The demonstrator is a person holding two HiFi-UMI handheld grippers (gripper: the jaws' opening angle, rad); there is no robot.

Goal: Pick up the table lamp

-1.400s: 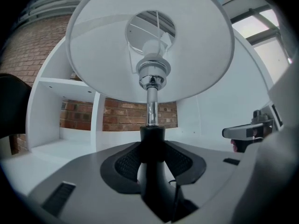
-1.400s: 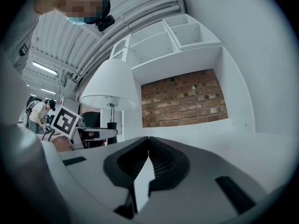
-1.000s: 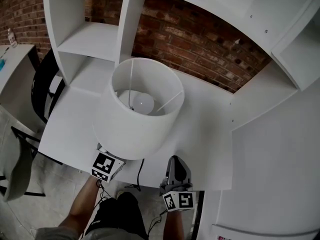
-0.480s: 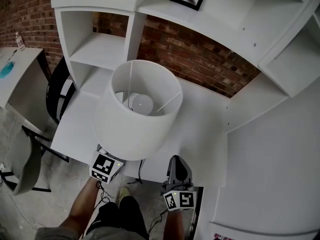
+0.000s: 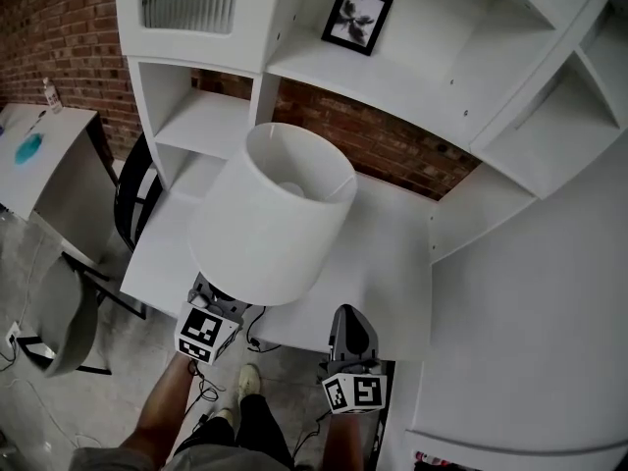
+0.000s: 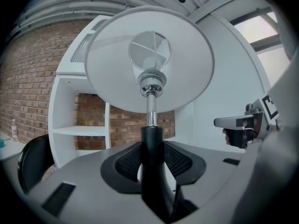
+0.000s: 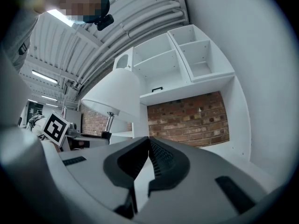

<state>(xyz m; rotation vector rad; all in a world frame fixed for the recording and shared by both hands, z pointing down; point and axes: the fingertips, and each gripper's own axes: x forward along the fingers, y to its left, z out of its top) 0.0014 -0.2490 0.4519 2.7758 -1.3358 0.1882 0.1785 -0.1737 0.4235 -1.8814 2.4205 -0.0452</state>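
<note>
The table lamp has a big white drum shade (image 5: 270,214) on a chrome rod with a black lower stem (image 6: 152,146). In the head view the shade hangs above the white desk (image 5: 388,263), tipped toward the shelves. My left gripper (image 5: 218,307) sits under the shade, shut on the lamp's black stem, with the shade's underside (image 6: 149,62) filling the left gripper view. My right gripper (image 5: 351,337) is at the desk's front edge, jaws closed with nothing between them. It sees the lamp shade (image 7: 114,94) to its left.
A white shelf unit (image 5: 294,57) with a framed picture (image 5: 357,18) stands against a brick wall (image 5: 383,145) behind the desk. A black chair (image 5: 132,199) is at the desk's left end, a grey chair (image 5: 64,322) on the floor, a cable (image 5: 257,327) below the lamp.
The head view has tilted up, showing more of the shelves. The lamp shade now tips away so its bulb is hidden. Both grippers hold about the same places.
</note>
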